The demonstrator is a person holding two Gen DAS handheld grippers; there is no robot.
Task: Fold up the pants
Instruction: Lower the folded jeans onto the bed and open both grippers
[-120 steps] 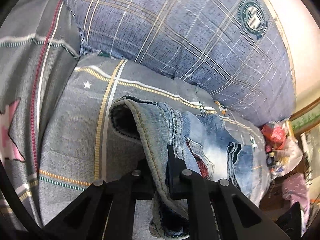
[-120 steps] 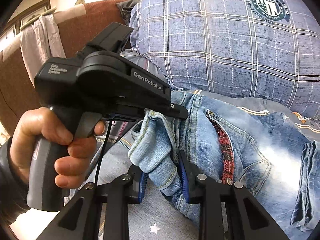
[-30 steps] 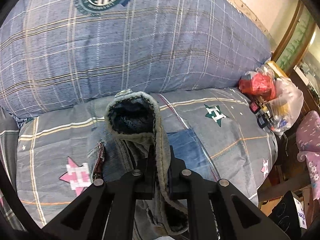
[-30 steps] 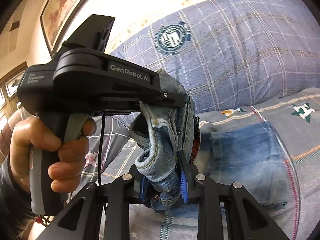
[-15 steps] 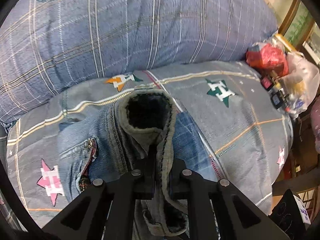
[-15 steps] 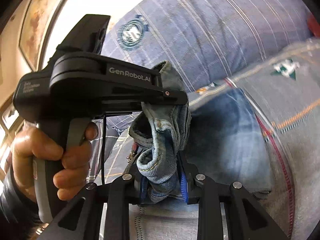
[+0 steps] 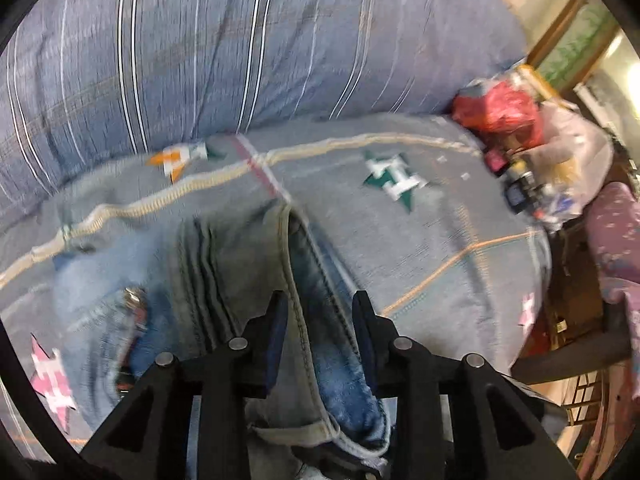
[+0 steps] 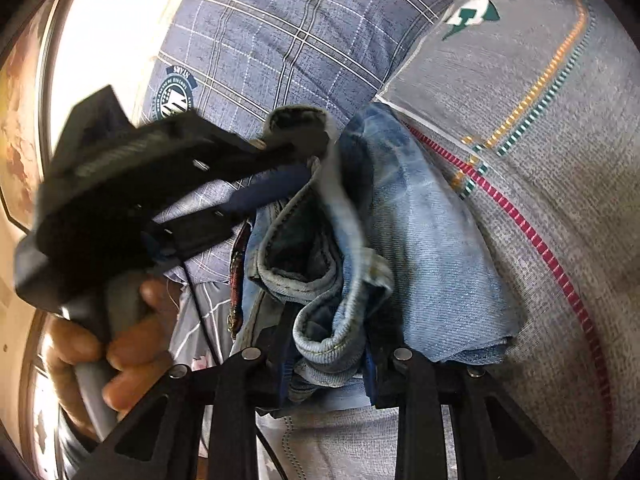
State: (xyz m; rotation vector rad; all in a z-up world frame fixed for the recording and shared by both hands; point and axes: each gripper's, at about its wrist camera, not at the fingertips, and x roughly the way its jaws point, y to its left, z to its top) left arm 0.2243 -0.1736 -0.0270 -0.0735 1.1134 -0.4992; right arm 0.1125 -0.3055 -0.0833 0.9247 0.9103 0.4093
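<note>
Light blue jeans lie folded on the grey patterned bedspread. In the left wrist view my left gripper is open, its jaws spread on either side of the jeans' folded edge, which lies loose between them. In the right wrist view my right gripper has its jaws parted around a bunched fold of the jeans. The left gripper's body, held by a hand, shows at the left of that view, its tip over the jeans.
A big blue plaid pillow lies behind the jeans. A red and white plastic bag with small items sits at the bed's right edge. A purple floral cushion and dark furniture stand further right.
Both grippers carried the jeans' end over onto the rest of the jeans and lowered it. Both have now opened; the cloth has dropped flat.
</note>
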